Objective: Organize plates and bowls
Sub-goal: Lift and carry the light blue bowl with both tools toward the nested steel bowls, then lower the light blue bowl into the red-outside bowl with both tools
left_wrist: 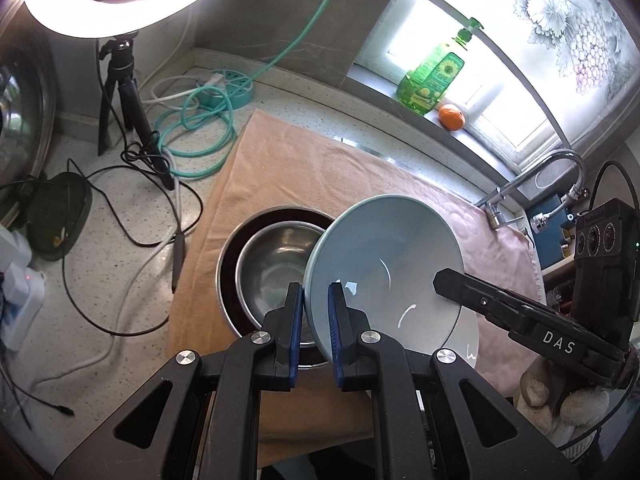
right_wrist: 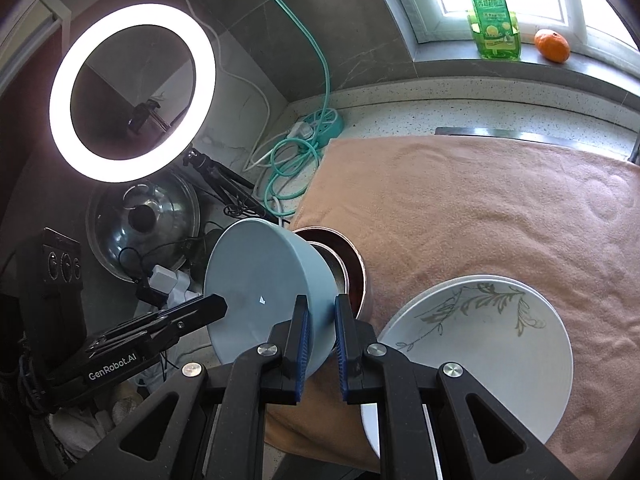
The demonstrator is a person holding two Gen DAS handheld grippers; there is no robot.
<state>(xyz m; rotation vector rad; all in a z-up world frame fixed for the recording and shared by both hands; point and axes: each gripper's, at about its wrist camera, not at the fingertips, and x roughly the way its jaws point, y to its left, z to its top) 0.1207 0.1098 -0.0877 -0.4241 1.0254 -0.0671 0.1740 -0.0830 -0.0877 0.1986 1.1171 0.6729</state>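
Steel bowls [left_wrist: 276,268] beneath blue bowl [left_wrist: 384,256] (tilted), towel [left_wrist: 304,168]

- "DAS" in white on the right gripper [left_wrist: 442,280], seen at right.
- "GenRobot.AI" in white on the left gripper [right_wrist: 218,304], near left.
- Green bottle [right_wrist: 494,16], far sill: label characters unreadable.

Bright daylight thru window [left_wrist: 500,92], blown out; ring light [right_wrist: 132,92] glares white. Strong fisheye bend + dark vignette at corners. Glints on bowl [left_wrist: 384,264]. Sharp, no blur.

Speckled countertop [left_wrist: 120,240], peach towel [left_wrist: 300,168], cables [left_wrist: 120,208], power strip [left_wrist: 228,88]
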